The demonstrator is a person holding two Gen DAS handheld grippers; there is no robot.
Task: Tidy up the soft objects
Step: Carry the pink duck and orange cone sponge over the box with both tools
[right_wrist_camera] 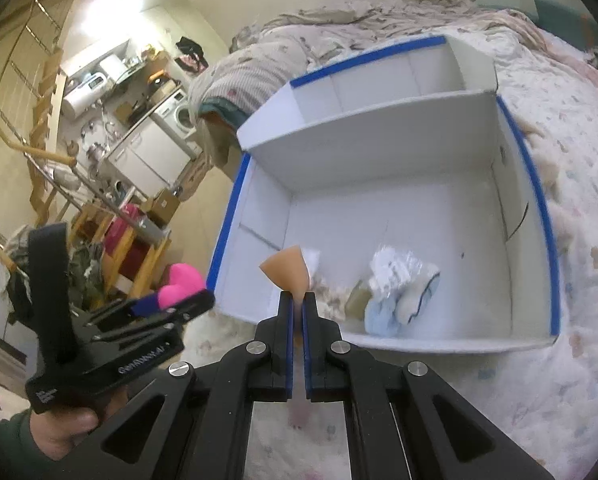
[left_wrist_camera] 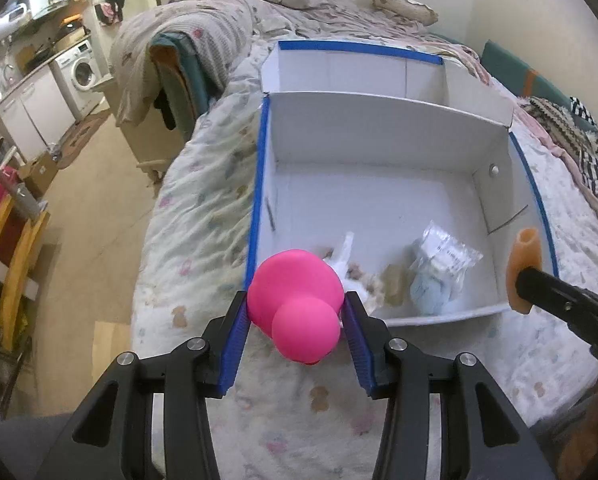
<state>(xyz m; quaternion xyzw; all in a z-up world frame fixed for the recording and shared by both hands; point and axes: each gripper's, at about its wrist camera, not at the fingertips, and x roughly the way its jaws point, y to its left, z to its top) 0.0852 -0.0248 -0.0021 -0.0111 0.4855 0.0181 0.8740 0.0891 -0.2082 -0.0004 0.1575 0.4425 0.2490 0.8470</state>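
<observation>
My left gripper [left_wrist_camera: 295,308] is shut on a pink gourd-shaped sponge [left_wrist_camera: 297,300], held above the bed just before the near left corner of a white cardboard box with blue-taped edges [left_wrist_camera: 259,184]. My right gripper [right_wrist_camera: 297,300] is shut on a tan soft sponge [right_wrist_camera: 289,270] over the box's near wall; it also shows in the left wrist view [left_wrist_camera: 523,268]. The left gripper with the pink sponge [right_wrist_camera: 179,284] appears at left in the right wrist view. Inside the box lie a clear plastic bag with light blue soft items [left_wrist_camera: 439,268] and small fluffy pieces [left_wrist_camera: 363,280].
The box [right_wrist_camera: 539,208] sits on a bed with a patterned white quilt [left_wrist_camera: 203,208]. A divider splits off the box's far compartment [left_wrist_camera: 359,72]. Rumpled blankets and a pillow [left_wrist_camera: 403,0] lie beyond. Wooden furniture [left_wrist_camera: 15,248] and a washing machine [left_wrist_camera: 83,72] stand on the left.
</observation>
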